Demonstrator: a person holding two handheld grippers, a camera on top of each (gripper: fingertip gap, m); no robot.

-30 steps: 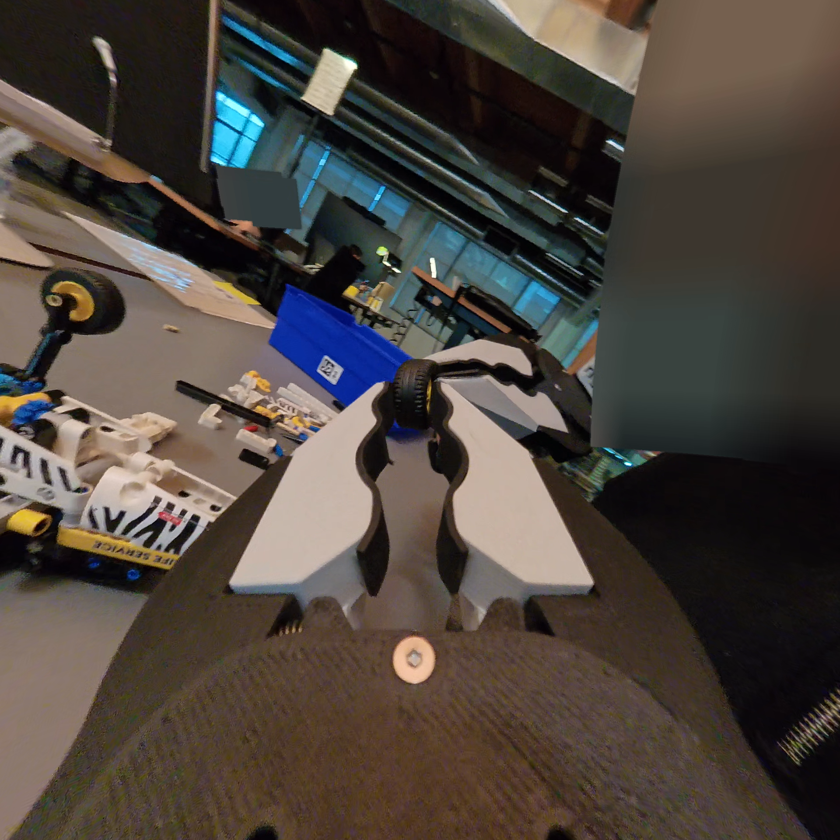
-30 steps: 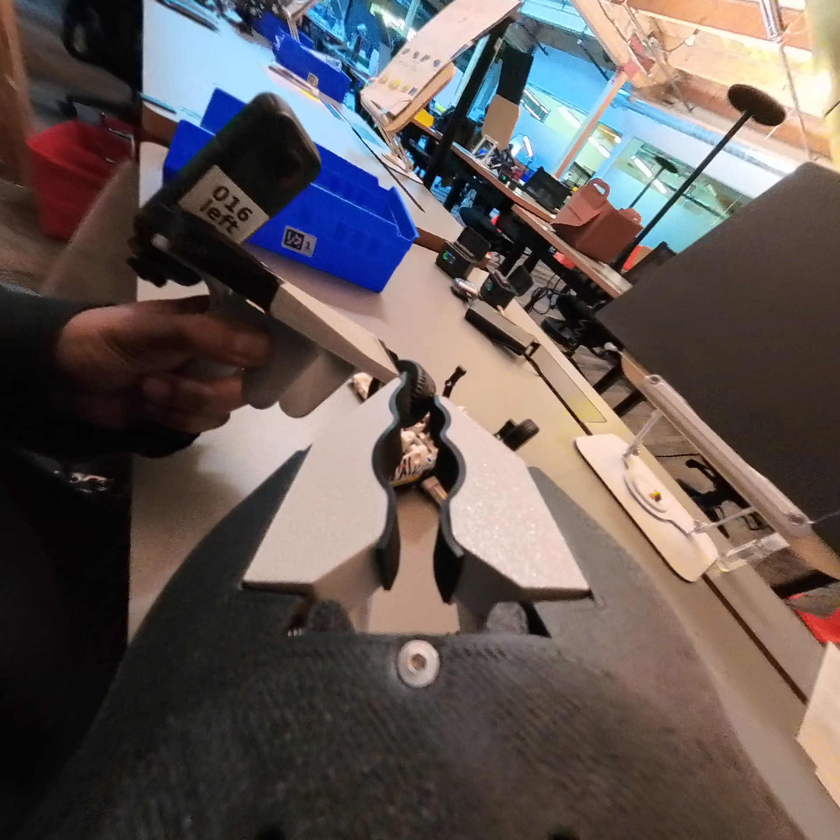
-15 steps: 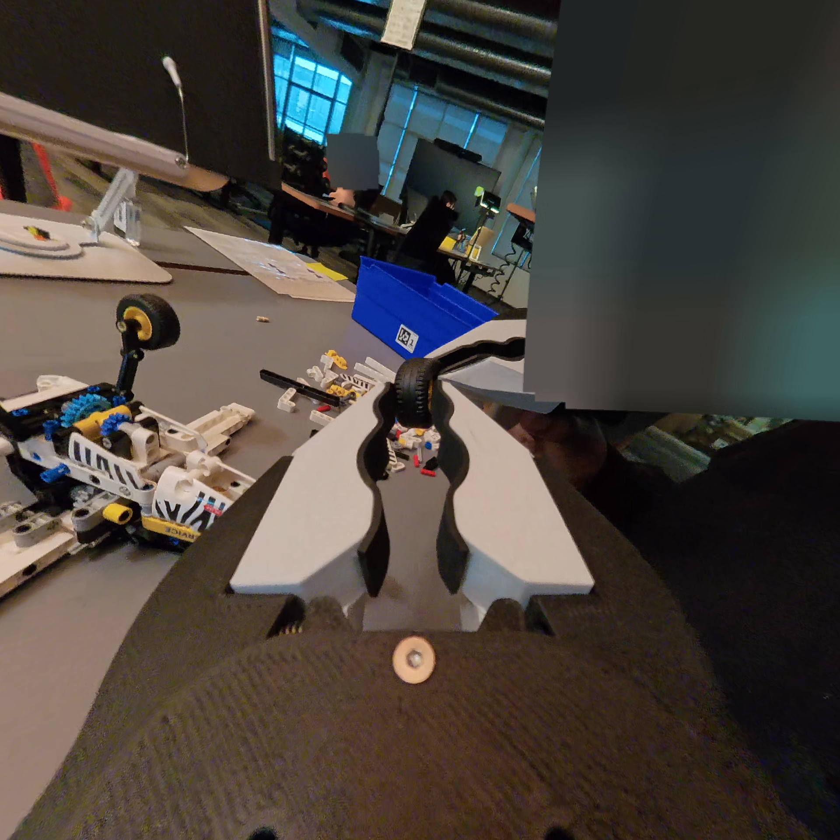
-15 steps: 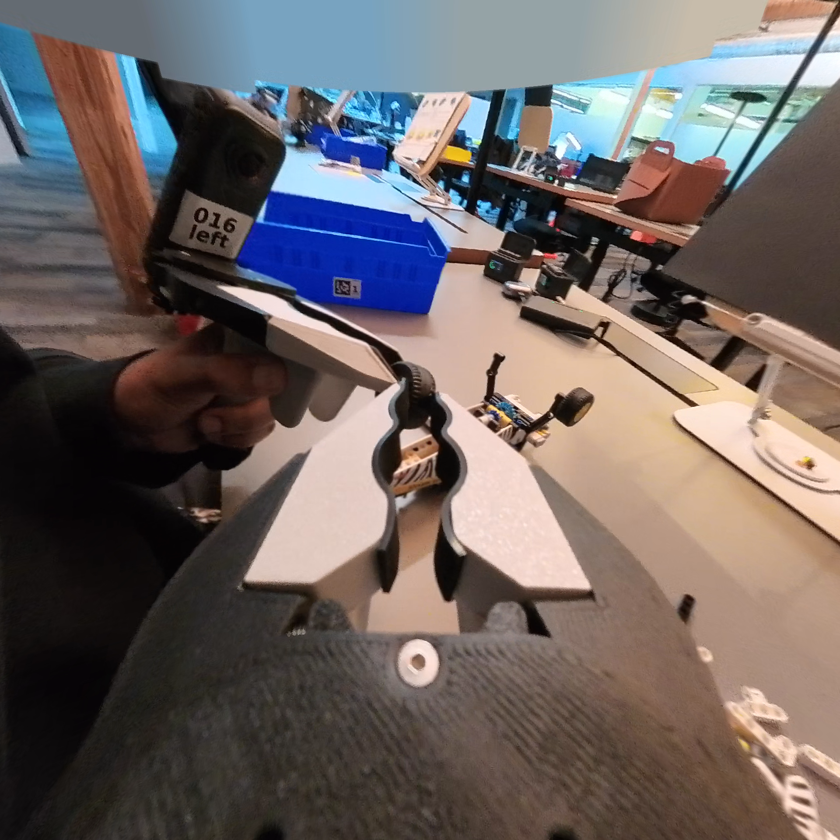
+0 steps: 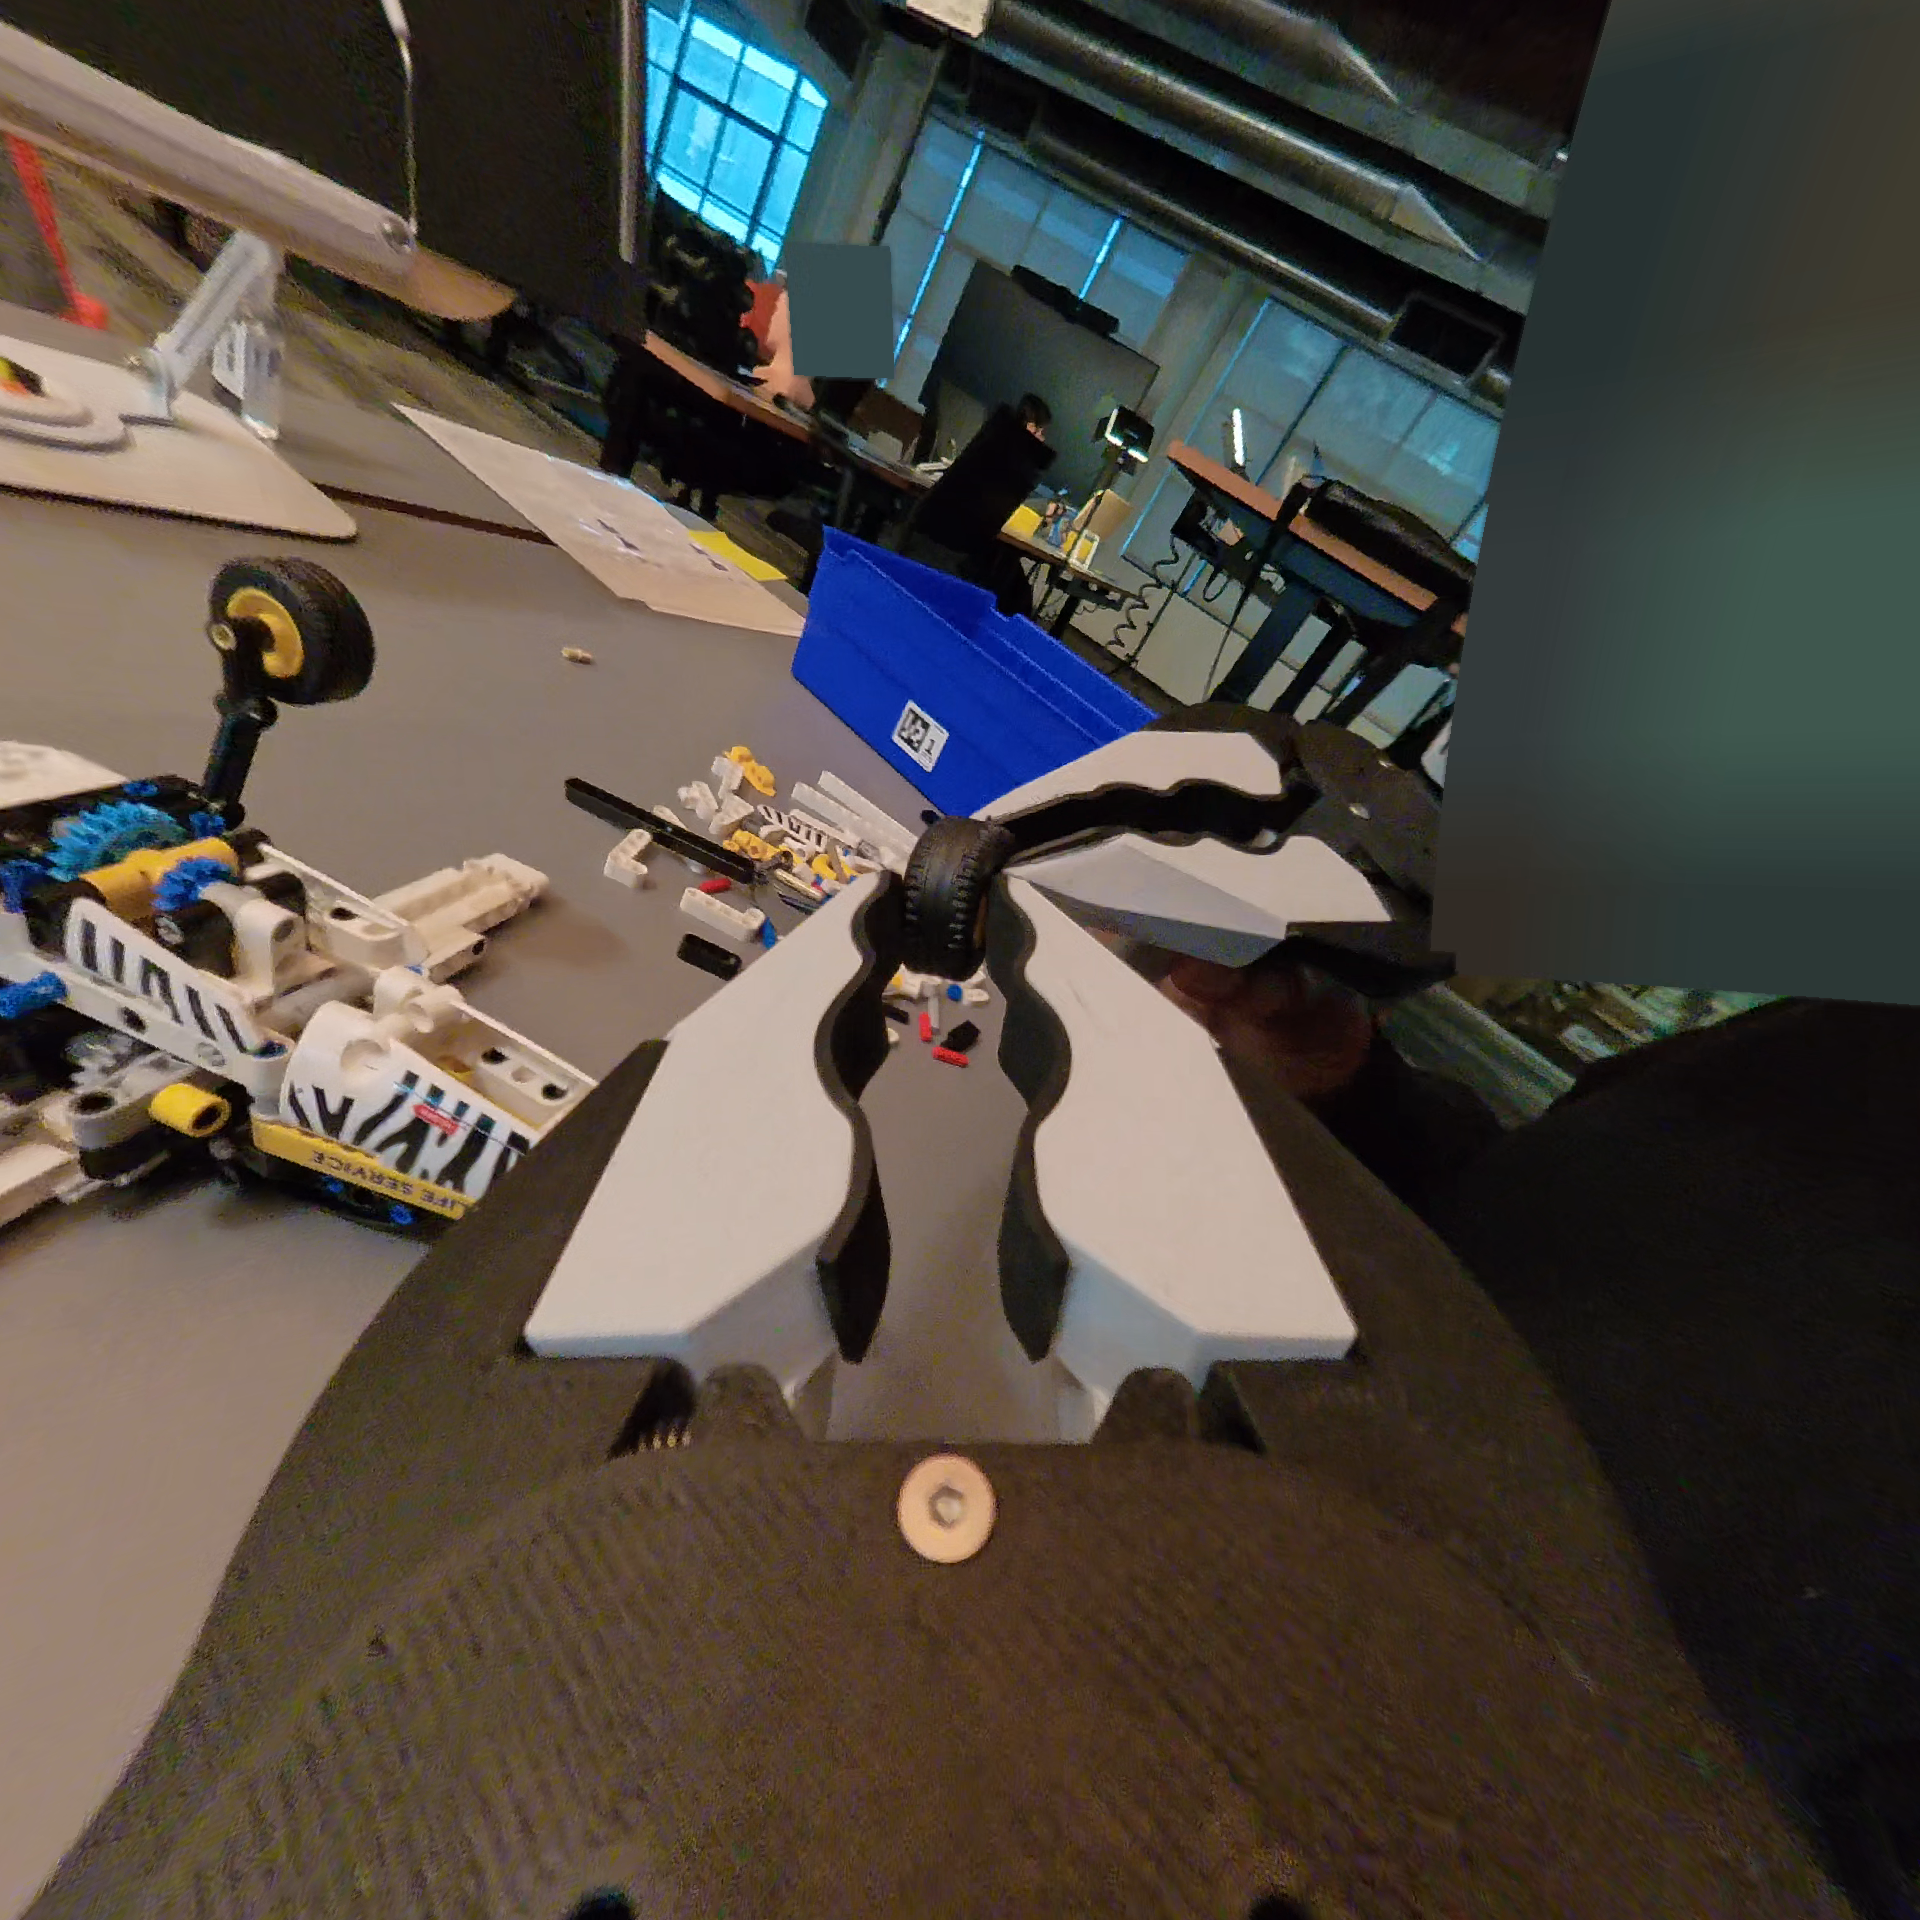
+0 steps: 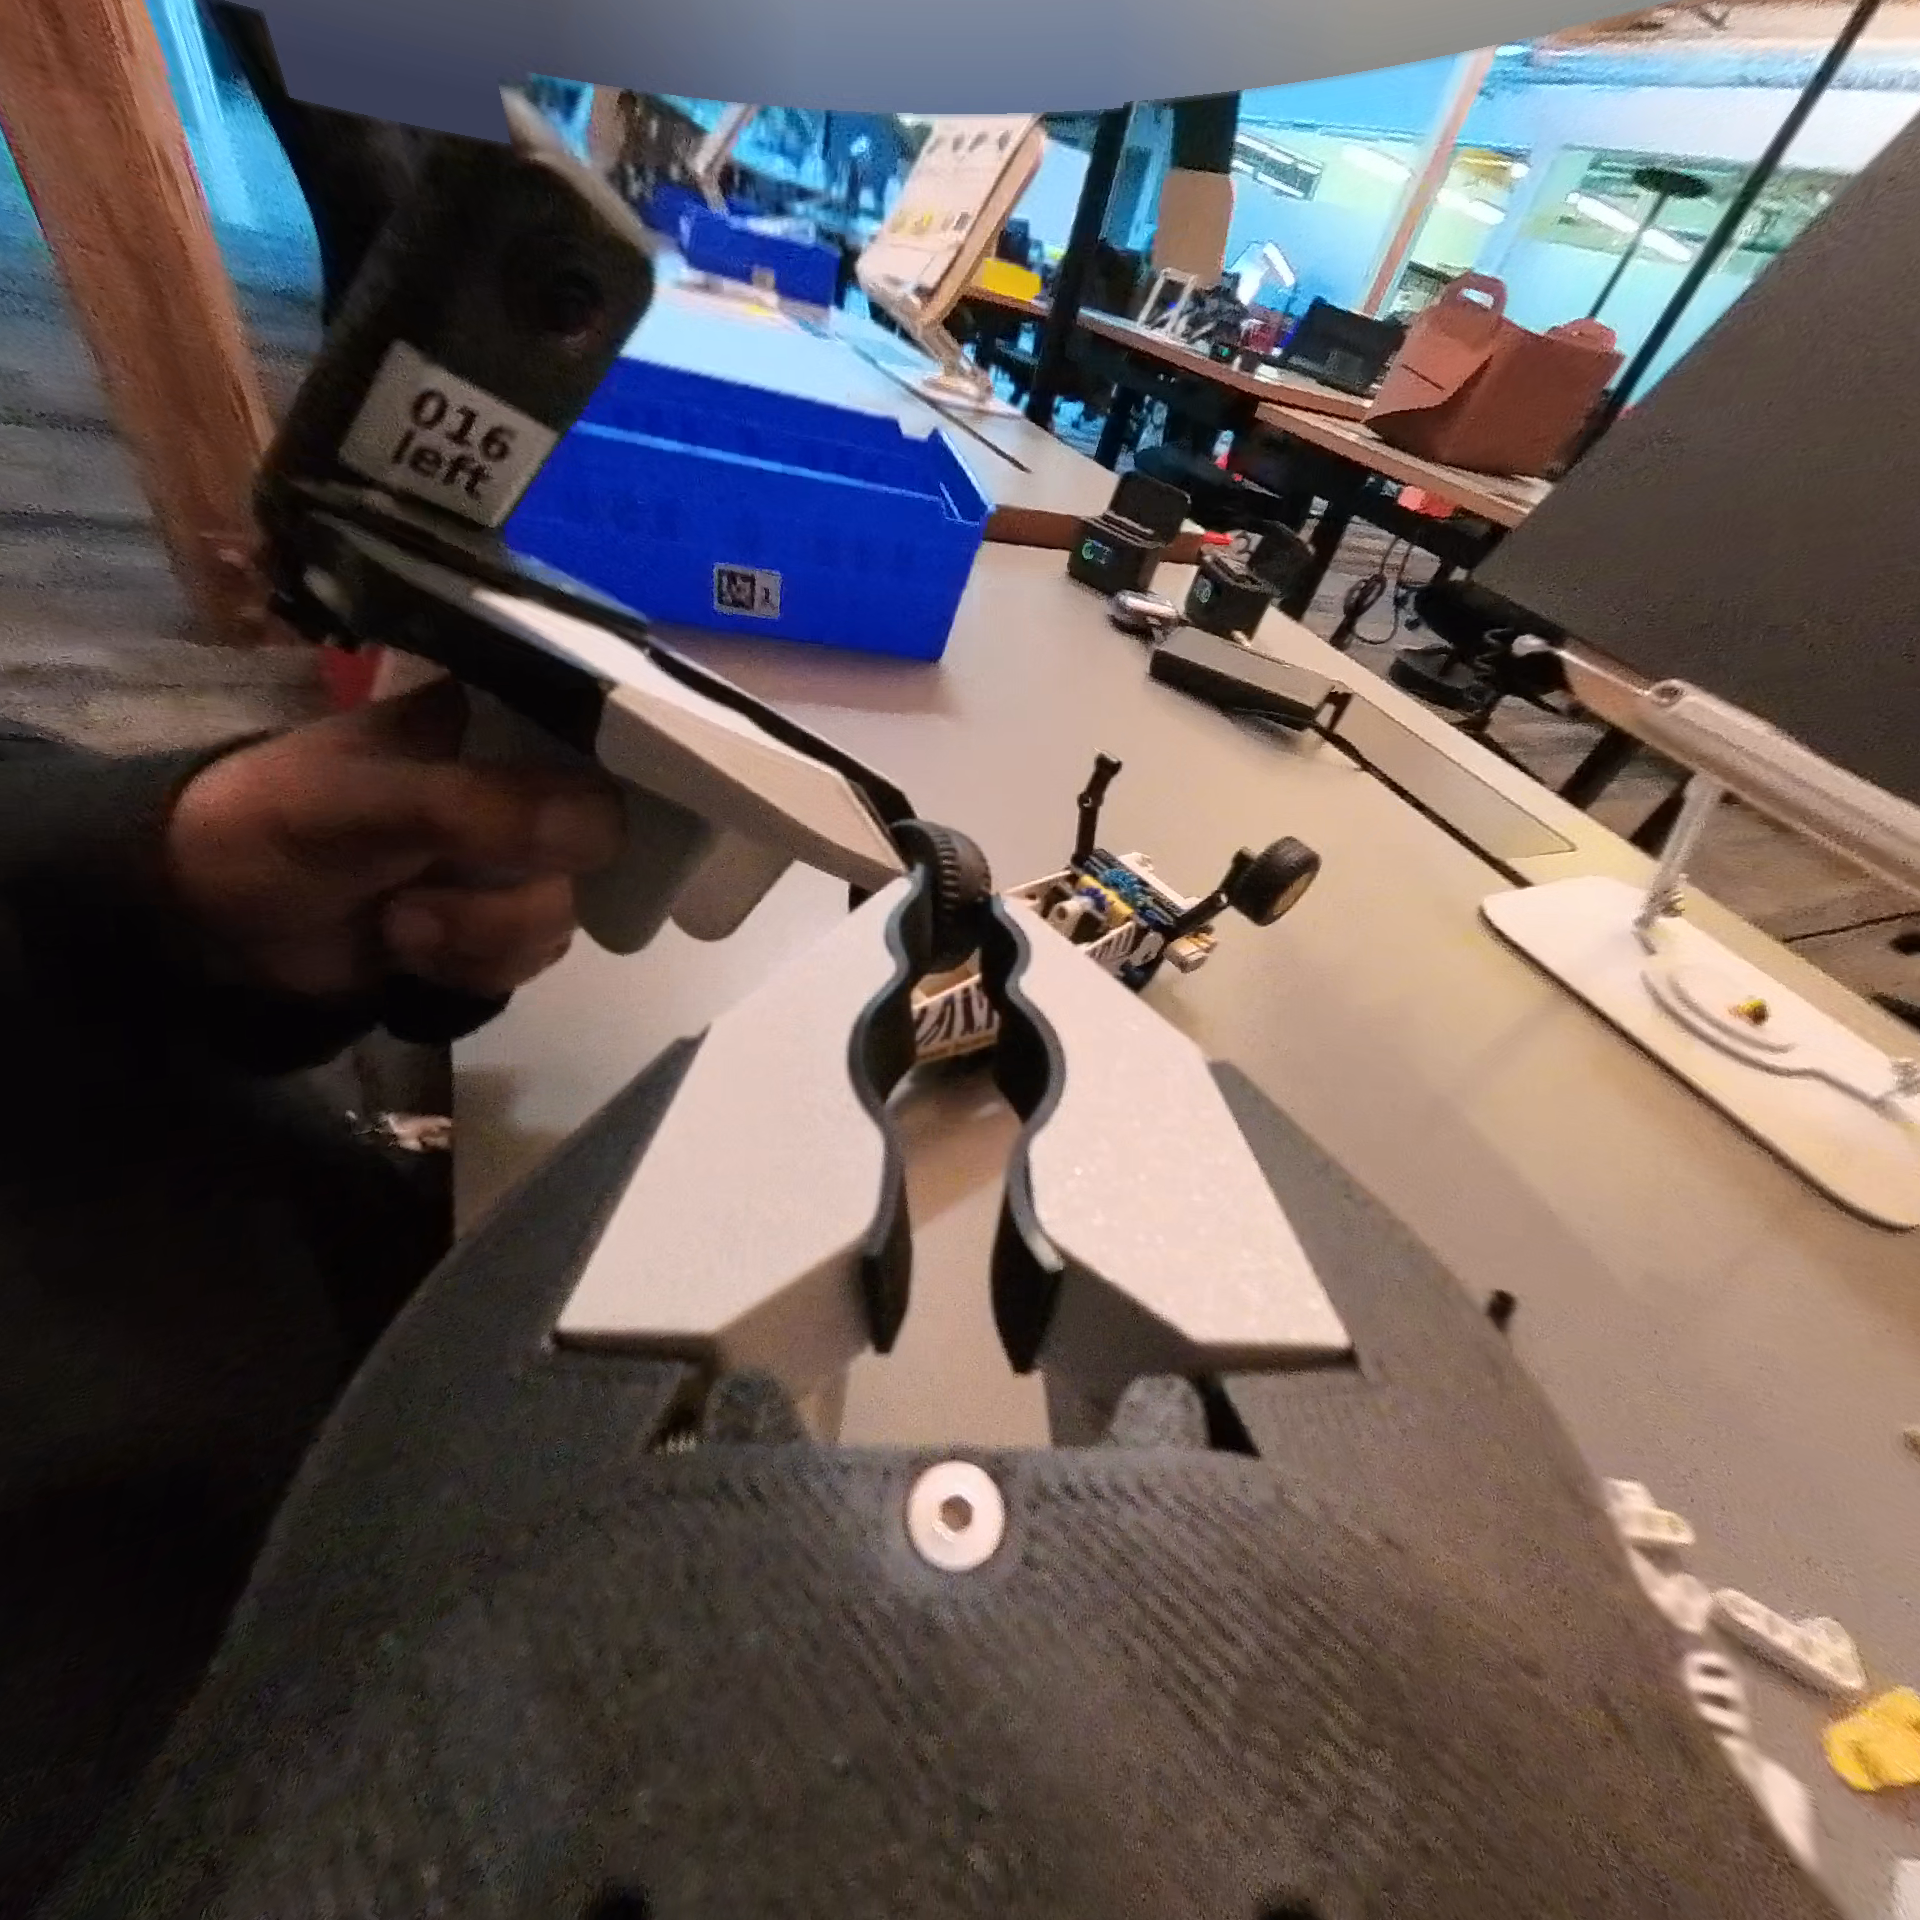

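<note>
We hold one small black wheel [image 5: 943, 902] in both grippers — left gripper [image 5: 940, 914] and right gripper [image 6: 951, 904] each pinch it above the table [image 5: 468, 665], near the toy car [image 5: 239, 997]. It looks light, rubbery — best gripped across the tread.

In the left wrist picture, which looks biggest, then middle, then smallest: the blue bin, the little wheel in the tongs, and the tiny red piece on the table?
1. Blue bin: biggest, though farthest.
2. Black wheel, pinched in the left tongs: middle; nearness to the camera may flatter it.
3. Red piece on the grey table: smallest.
</note>
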